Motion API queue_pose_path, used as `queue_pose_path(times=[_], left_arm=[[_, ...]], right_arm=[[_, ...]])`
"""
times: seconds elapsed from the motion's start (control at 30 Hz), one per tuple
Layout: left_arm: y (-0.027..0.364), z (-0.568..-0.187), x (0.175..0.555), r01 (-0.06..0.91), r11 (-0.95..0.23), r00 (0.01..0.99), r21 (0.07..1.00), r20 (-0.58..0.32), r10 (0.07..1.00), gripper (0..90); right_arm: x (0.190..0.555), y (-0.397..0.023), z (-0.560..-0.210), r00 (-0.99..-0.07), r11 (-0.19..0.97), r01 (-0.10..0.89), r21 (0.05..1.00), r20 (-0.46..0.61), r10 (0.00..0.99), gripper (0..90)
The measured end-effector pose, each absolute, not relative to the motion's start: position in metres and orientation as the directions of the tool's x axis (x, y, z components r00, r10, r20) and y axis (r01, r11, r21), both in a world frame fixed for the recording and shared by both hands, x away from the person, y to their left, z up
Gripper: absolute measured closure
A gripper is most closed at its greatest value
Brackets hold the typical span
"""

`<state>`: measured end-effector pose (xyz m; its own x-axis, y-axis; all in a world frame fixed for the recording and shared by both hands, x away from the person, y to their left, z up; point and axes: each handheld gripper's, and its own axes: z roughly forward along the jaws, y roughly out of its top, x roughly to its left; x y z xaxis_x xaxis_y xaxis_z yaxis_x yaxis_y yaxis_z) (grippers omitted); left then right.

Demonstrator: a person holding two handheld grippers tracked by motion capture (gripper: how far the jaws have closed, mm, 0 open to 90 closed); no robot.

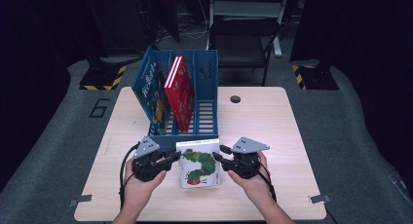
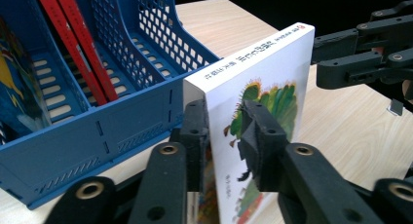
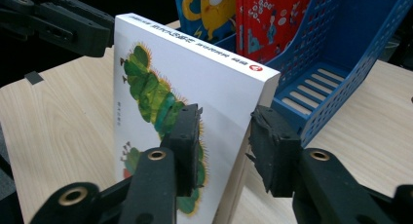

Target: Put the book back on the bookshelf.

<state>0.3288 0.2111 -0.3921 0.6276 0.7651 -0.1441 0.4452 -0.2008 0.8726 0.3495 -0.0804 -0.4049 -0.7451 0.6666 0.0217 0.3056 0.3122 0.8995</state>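
Note:
A white picture book with a green caterpillar on its cover lies on the table just in front of a blue file rack. My left gripper is at the book's left edge. In the left gripper view both pads press on the book, one on each face. My right gripper is at the book's right edge. In the right gripper view one pad rests on the cover of the book. The other pad stands a sliver off the book's underside.
The rack holds a blue book and a red book leaning in its left slots; its right slot is free. The wooden table has bare surface on both sides. A dark chair stands beyond the far edge.

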Motion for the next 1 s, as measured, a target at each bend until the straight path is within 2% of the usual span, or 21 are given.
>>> queue_pose_path(times=[0.27,0.6,1.0], left_arm=[[0.212,-0.392,0.320,0.462,-0.200,0.649,0.864,-0.175,0.740,66.1],[0.213,-0.394,0.302,0.469,-0.235,0.682,0.851,-0.179,0.709,66.5],[0.207,-0.419,0.309,0.515,-0.283,0.682,0.809,-0.187,0.707,65.1]], right_arm=[[0.343,-0.083,-0.407,-0.756,0.305,0.312,0.900,0.040,0.653,58.3],[0.325,-0.089,-0.411,-0.781,0.313,0.313,0.897,0.055,0.622,57.2],[0.327,-0.088,-0.431,-0.782,0.339,0.366,0.867,0.089,0.617,56.6]])
